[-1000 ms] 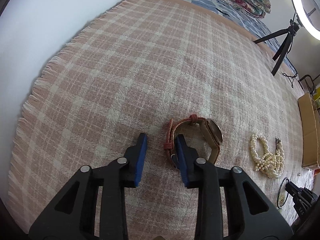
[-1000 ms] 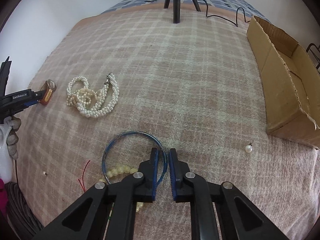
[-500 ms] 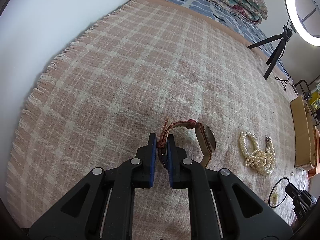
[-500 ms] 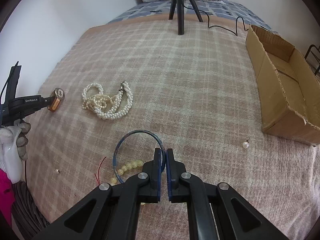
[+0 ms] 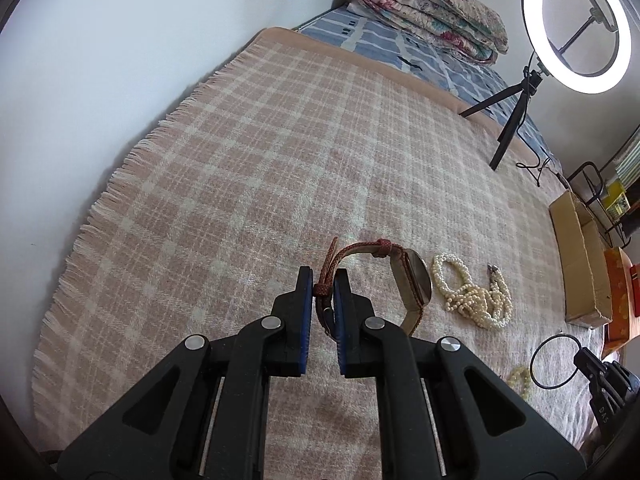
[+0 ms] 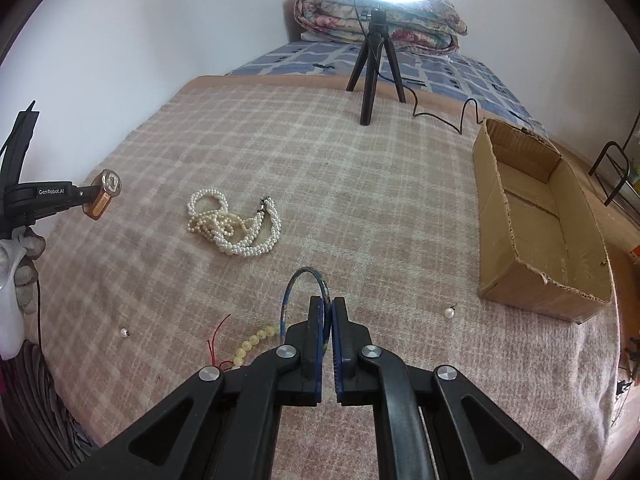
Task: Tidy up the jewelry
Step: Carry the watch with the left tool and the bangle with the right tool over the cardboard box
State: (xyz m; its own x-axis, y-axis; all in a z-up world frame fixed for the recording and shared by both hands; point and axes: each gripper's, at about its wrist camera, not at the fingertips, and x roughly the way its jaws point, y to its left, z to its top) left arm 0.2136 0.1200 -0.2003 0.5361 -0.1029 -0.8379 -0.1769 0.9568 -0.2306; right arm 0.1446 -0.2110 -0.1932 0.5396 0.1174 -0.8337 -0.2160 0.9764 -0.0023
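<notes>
My left gripper is shut on the brown strap of a wristwatch and holds it above the plaid blanket; the watch also shows in the right wrist view. My right gripper is shut on a thin blue bangle and holds it tilted upright off the blanket; the bangle also shows in the left wrist view. A heap of white pearl strands lies on the blanket between the grippers, also in the left wrist view. A yellow bead bracelet lies by the right gripper.
An open cardboard box sits on the right of the blanket. A ring light on a tripod stands at the far end. Two loose pearls and a red thread lie on the blanket. Folded quilts are beyond.
My left gripper closed on the watch strap and lifted the watch. My right gripper closed on the blue bangle and raised it from flat to tilted upright.
</notes>
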